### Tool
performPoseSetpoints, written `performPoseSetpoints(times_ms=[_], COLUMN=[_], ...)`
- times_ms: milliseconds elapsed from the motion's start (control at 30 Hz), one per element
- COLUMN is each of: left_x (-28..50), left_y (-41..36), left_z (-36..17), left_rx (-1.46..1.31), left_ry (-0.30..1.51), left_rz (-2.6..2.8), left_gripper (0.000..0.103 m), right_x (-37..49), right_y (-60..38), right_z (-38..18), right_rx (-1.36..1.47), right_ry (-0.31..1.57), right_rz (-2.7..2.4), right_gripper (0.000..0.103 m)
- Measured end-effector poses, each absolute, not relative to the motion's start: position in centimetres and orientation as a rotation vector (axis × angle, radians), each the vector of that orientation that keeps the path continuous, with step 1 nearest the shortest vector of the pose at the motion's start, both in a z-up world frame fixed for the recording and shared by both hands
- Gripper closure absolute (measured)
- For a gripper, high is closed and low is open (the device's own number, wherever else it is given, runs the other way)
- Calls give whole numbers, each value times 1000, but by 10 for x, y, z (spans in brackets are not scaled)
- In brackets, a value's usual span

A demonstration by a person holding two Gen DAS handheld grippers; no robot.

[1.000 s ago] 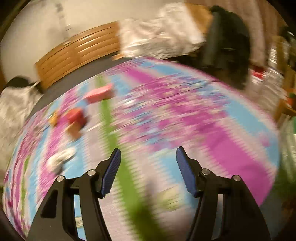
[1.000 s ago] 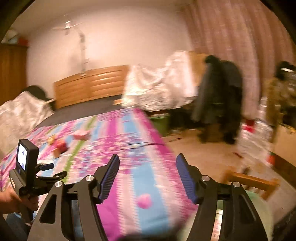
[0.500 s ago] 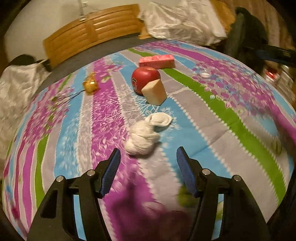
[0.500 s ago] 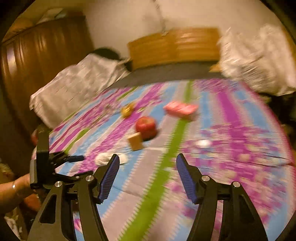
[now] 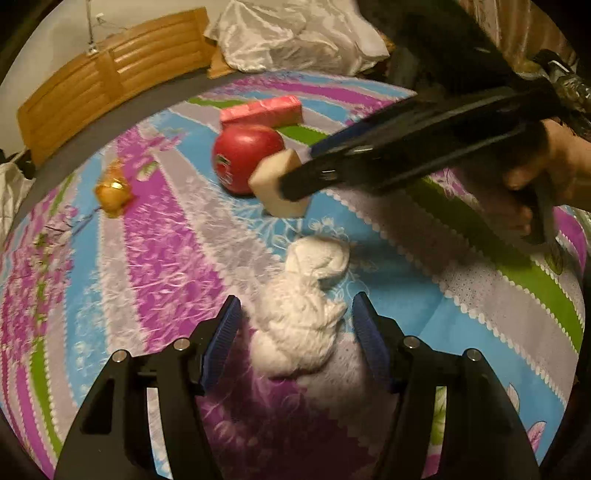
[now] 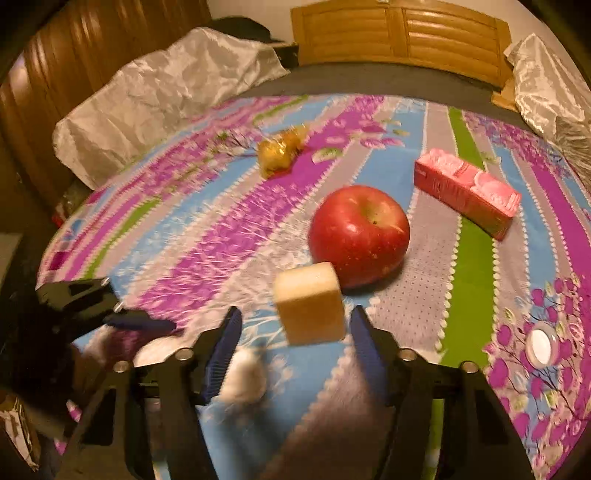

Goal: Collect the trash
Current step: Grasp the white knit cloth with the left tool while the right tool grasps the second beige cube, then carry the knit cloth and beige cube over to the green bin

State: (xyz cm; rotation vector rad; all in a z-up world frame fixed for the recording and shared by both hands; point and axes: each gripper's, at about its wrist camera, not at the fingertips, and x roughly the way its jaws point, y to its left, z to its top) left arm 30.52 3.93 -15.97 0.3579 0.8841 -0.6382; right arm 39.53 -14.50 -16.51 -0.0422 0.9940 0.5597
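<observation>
- A crumpled white tissue wad (image 5: 301, 310) lies on the striped floral bedsheet (image 5: 155, 236), in front of the other items and nearest the left wrist camera
- The left gripper (image 5: 297, 343) has its blue-padded fingers (image 5: 224, 338) spread wide, one on each side of the wad, with a gap visible on both sides; nothing is grasped
- A tan, block-shaped piece of foam (image 6: 310, 302) stands just behind the wad, touching or nearly touching a shiny red apple (image 6: 360, 234)
- The right gripper (image 6: 293, 345) is released as well, its fingers spread either side of the tan block's lower part; in the left wrist view its tips overlap that block, but whether they touch it cannot be told
- Behind the apple lies a pink rectangular carton (image 6: 467, 192), apart from it
- A crumpled gold foil wrapper (image 6: 280, 149) sits well off to the apple's far left
- A small round white lid (image 6: 540, 345) rests on the sheet to the right
- A wooden headboard (image 6: 400, 31) closes the far side
</observation>
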Motion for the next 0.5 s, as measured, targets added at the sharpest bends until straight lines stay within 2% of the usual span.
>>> performPoseSetpoints(times_ms=[67,133,500], left_x=[307,307,255], left_y=[35,36,53], left_z=[-166,-165,-115], left_rx=[372,349,183], left_ry=[899,893,845], left_rz=[-643,-642,-524], left_gripper=[64,71,73], right_x=[403,400,298], right_y=[-147,-155,-206], right_z=[-173,-170,-100], right_rx=[-36,1,82], right_ry=[998,987,852], right_rz=[536,534,520], right_gripper=[63,66,70])
